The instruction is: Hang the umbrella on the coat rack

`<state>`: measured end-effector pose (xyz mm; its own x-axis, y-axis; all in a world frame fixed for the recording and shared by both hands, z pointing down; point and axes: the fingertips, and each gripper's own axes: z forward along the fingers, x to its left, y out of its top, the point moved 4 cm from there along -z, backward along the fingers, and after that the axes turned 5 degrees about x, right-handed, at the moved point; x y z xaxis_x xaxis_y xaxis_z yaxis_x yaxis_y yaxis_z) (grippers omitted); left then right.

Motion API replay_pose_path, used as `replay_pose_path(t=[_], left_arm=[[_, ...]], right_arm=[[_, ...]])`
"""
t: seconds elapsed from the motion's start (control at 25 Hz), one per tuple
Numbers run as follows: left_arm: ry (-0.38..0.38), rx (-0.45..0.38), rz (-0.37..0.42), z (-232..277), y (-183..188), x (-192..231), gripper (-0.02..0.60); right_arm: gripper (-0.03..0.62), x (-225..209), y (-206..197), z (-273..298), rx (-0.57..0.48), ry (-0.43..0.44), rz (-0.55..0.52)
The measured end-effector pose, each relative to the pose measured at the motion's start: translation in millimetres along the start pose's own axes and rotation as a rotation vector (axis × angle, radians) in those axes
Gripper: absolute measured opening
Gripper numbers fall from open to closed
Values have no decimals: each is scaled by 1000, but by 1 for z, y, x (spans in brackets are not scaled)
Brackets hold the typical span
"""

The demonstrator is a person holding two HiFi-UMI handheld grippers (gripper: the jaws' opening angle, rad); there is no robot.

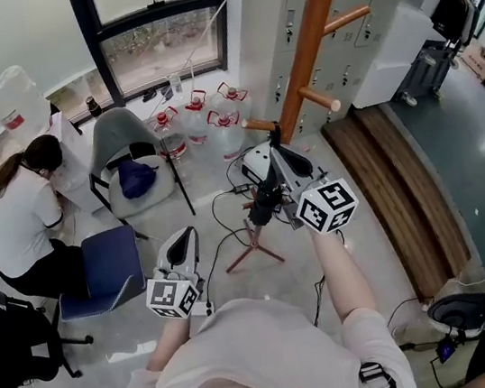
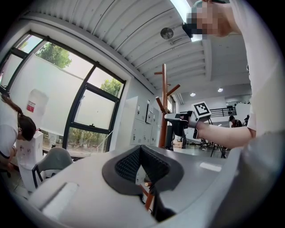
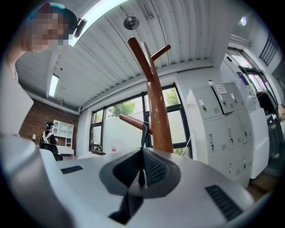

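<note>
Umbrella (image 1: 266,201): black, folded, hanging under my right gripper (image 3: 143,151), off the floor and just beside the rack (image 1: 313,36). Right jaws clamped on its strap (image 3: 143,133). The strap runs up to a low peg (image 3: 131,121); I can't tell whether it is over the peg. My left gripper (image 2: 140,149) is closed on nothing, held low, apart from the rack.
</note>
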<state>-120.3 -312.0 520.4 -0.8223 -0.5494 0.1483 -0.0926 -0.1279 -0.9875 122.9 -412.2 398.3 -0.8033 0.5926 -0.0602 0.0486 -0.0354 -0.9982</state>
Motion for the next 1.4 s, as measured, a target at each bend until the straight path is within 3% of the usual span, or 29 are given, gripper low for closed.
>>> replay_pose_path(t=[0.16,0.32,0.4,0.6,0.72,0.92,1.08,1.28,1.4], left_arm=[[-4,-2,2,-1,-1,-2,9],[-6,-1,4,-1,0,-3,9],[-11,-1,5,0,-1,-6,9],[-26,2,9,0,-2,-12,9],[-33,6,11,-1,-3,-16,9],[-54,6,24,-2,-3,-24,9],[-68,5,32,-3,-2,-31,9],[-86,7,39,-5,-8,-39,9],[-91,8,43,-8,-8,-45,9]], right_arm=[[9,4,15,-8,-61,-95,-98],[23,12,21,-16,-64,-124,-153],[110,14,14,-19,-42,-123,-145],[246,17,-20,-32,33,-132,-89],[278,25,-37,-47,58,-148,-79],[278,47,-59,-79,51,-192,-97],[270,62,-68,-99,24,-235,-104],[24,70,-82,-112,35,-237,-69],[8,73,-86,-117,51,-210,-16]])
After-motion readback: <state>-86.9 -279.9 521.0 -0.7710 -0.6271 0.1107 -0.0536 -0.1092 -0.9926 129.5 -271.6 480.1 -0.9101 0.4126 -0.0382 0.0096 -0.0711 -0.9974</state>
